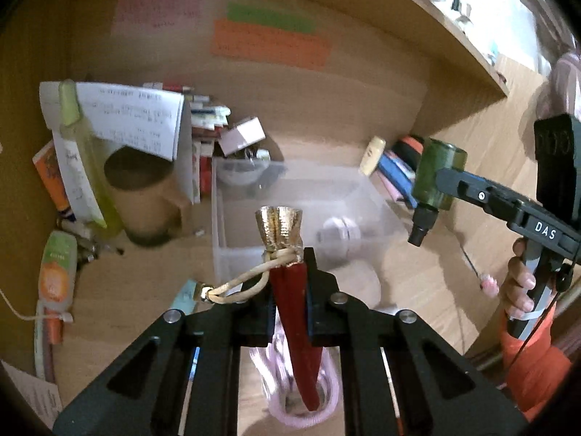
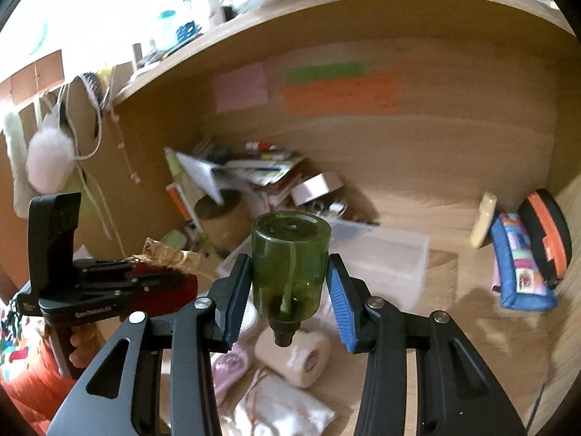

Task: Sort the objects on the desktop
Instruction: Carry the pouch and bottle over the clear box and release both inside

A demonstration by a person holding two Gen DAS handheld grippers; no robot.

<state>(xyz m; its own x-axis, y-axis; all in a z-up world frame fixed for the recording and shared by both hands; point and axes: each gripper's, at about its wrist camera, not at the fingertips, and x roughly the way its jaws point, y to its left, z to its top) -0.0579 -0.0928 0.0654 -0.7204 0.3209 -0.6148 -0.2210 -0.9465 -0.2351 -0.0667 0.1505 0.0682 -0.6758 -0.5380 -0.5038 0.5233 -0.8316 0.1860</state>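
Two items are lifted off the worktop (image 1: 417, 283) at once, one per claw, presumably so both can be dropped into a sorting spot together. Left wrist view: a red chili-shaped charm (image 1: 297, 327) with a gold crinkled cap and cream cord loop sits centre-low in frame, pinched by its body between the pads of the left claw (image 1: 289, 312). Jaws are squeezed nearly together on it, cap pointing forward. Right wrist view: a small green bottle (image 2: 290, 265), base forward and black nozzle toward the camera, is held centre frame by the right claw (image 2: 290, 290); jaws are part-way apart, blue pads against the bottle's sides. Gripping the bodies keeps cord and nozzle clear.

A clear plastic bin (image 1: 363, 189) lies just beyond both items, mid-frame; judged the likely target. It seems to hold a white round object, blurred. Behind, upper left: a brown cup (image 1: 145, 196), leaning papers, stacked books. Right edge: a blue pencil case (image 2: 523, 265). Lower frame, right view: a white tape roll (image 2: 297, 356) on the worktop.
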